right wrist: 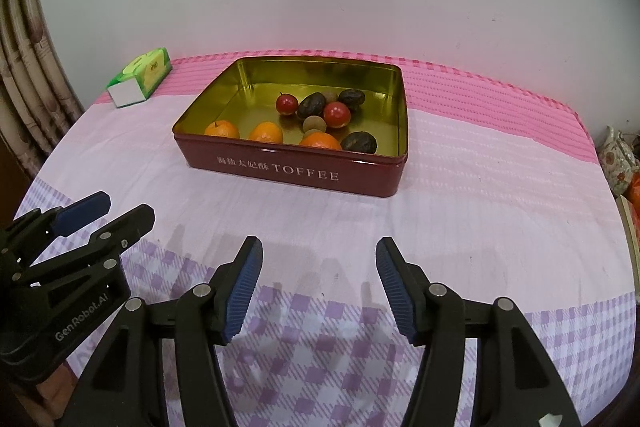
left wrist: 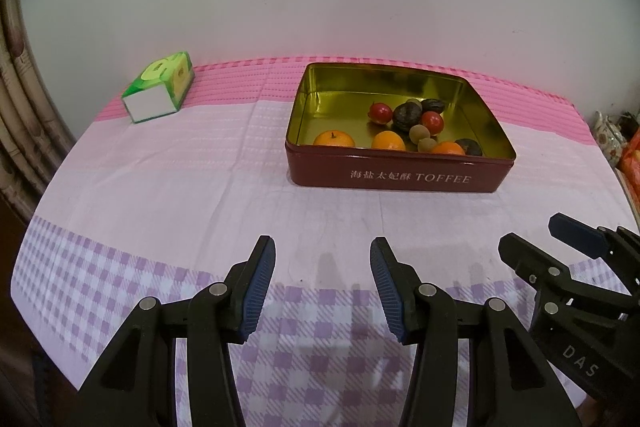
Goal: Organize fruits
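Note:
A dark red TOFFEE tin (left wrist: 400, 179) (right wrist: 296, 175) with a gold inside stands on the table ahead. It holds three oranges (left wrist: 333, 139) (right wrist: 265, 133), two red fruits (left wrist: 380, 113) (right wrist: 337, 114), several dark wrinkled fruits (left wrist: 407, 117) (right wrist: 359, 142) and small tan ones (left wrist: 419, 133) (right wrist: 313, 125). My left gripper (left wrist: 322, 259) is open and empty above the checked cloth, well short of the tin. My right gripper (right wrist: 319, 259) is open and empty too, beside the left one. Each shows in the other's view, the right (left wrist: 536, 247) and the left (right wrist: 124, 211).
A green tissue box (left wrist: 160, 87) (right wrist: 140, 77) lies at the back left of the table. A pink and lilac cloth (left wrist: 180, 179) covers the table. A white wall stands behind. A curtain hangs at the left; a floral teapot (right wrist: 616, 155) sits off the right edge.

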Tool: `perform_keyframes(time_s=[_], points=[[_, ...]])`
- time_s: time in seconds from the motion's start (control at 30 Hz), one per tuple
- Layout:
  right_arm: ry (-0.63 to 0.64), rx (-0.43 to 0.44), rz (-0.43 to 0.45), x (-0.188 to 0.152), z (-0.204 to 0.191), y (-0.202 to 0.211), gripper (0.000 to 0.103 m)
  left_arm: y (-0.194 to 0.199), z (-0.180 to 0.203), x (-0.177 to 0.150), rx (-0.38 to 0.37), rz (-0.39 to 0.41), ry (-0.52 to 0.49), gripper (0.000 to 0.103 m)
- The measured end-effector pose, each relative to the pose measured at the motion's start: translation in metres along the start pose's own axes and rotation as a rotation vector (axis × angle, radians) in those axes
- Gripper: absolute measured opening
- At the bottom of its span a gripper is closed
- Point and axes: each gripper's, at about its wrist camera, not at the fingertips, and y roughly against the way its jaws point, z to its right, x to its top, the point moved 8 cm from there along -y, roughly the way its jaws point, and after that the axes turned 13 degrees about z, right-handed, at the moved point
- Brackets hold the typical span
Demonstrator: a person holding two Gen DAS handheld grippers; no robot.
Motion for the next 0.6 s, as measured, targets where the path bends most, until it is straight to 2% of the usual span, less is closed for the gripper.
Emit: perform_keyframes(time_s=[0.6], points=[[-0.005, 0.000, -0.008, -0.0047, 0.0020, -0.0025, 0.057, -0.0004, 0.0024, -0.0055, 0.000, -0.010, 0.005, 0.051]])
